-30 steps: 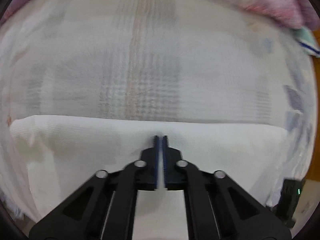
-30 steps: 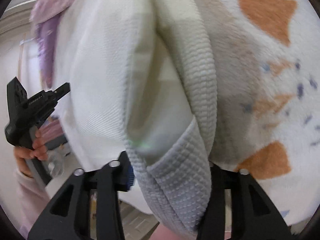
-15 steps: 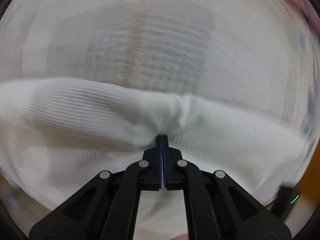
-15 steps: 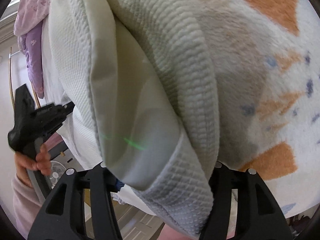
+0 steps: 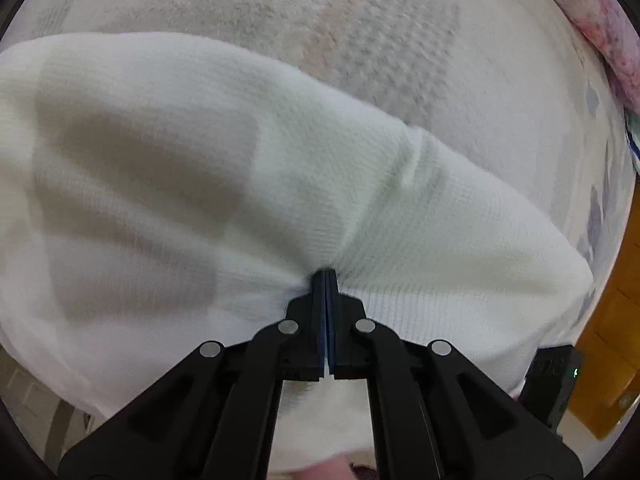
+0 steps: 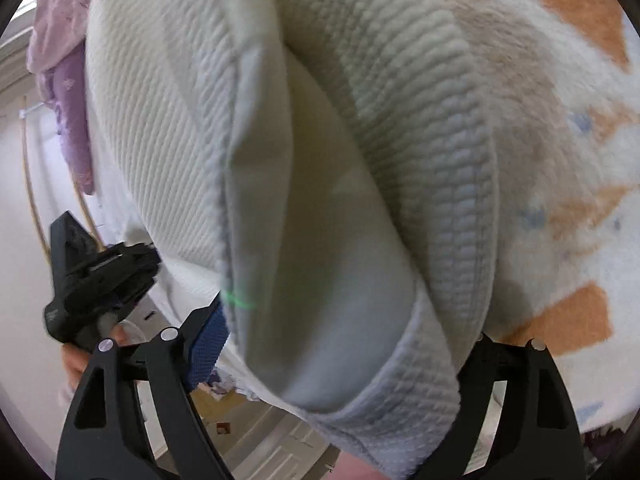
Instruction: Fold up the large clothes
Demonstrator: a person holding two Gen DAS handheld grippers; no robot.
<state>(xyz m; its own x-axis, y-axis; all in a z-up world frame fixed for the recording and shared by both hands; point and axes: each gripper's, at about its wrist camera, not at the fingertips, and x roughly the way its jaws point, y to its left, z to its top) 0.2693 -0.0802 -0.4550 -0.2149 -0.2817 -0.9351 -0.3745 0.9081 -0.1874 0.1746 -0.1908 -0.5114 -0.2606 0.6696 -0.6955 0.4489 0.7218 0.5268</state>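
Since a second ago my right gripper (image 6: 340, 344) has let its jaws spread, and the thick fold that was pinched narrow between them now hangs loose across the gap; on my left, the garment's folded edge has swept up and fills much more of the view. My right jaws are opening as I write, with the ribbed hem of the white knit garment (image 5: 280, 168) between them but, as far as I can see, no longer squeezed. My left gripper (image 5: 326, 276) has its fingers together, clamped on a bunched pinch of the same garment, creases fanning out from the tips. The garment lies doubled over the fleecy blanket (image 6: 560, 128) with orange patches, its fold draped in front of both cameras. In the right wrist view my left gripper shows at the lower left, beside the cloth's edge.

I judge I am laying one fold down: right side being released, left side not yet. Next I need to draw the right fingers clear without dragging the hem, then set the left corner flat and let go.
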